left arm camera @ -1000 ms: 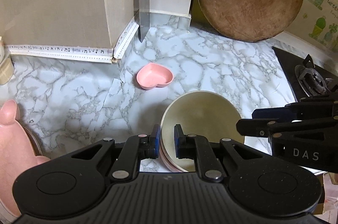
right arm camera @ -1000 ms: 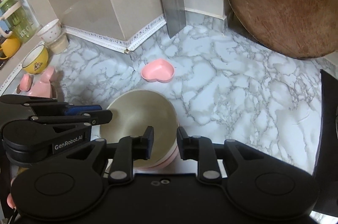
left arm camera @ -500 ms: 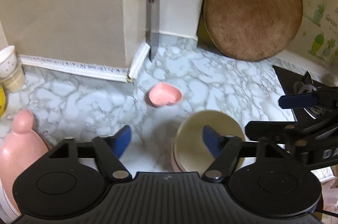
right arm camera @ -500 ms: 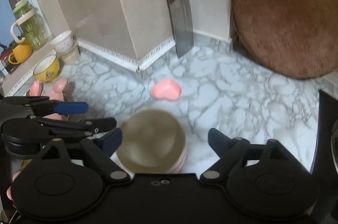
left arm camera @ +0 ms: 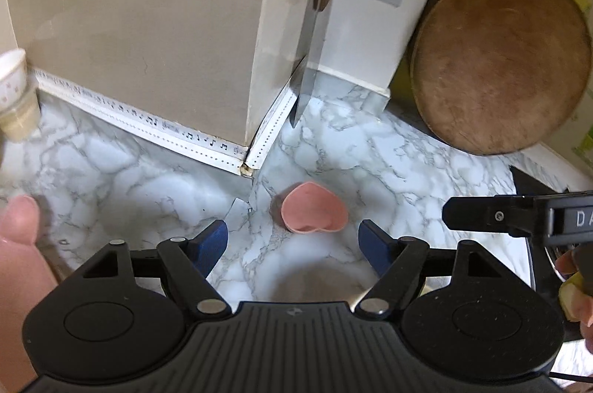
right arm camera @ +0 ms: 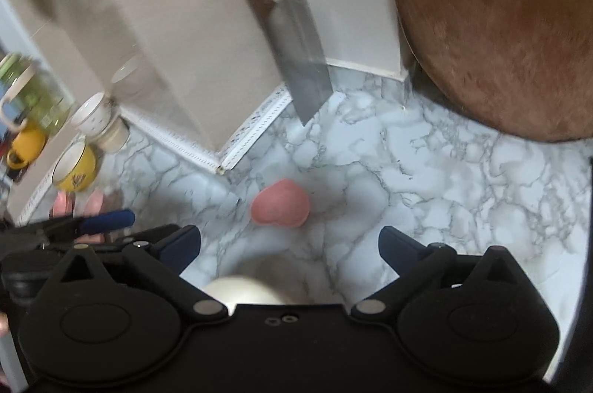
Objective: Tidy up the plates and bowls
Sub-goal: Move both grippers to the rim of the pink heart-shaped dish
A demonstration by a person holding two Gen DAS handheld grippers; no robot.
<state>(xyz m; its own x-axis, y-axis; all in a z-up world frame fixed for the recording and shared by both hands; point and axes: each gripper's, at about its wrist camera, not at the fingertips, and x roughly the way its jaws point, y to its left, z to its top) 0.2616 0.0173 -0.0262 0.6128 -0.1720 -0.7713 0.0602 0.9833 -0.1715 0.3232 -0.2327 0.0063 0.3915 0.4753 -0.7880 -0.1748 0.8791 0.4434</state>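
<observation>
Both pairs of jaws have let go of the cream bowl and pulled back from it. Only a blurred sliver of the cream bowl (right arm camera: 241, 289) shows now, low between the right gripper (right arm camera: 289, 245) fingers, resting on the marble table (right arm camera: 444, 178); what sits under it is hidden. Left gripper (left arm camera: 292, 237) jaws stand wide with nothing between them. Right gripper jaws are opening, also empty. Just ahead of both, apart from the fingertips, lies the small pink heart-shaped dish (left arm camera: 313, 213), empty, upright on the table. A cleaver (right arm camera: 296, 59) and round wooden board (left arm camera: 500, 59) lean against the wall beyond.
</observation>
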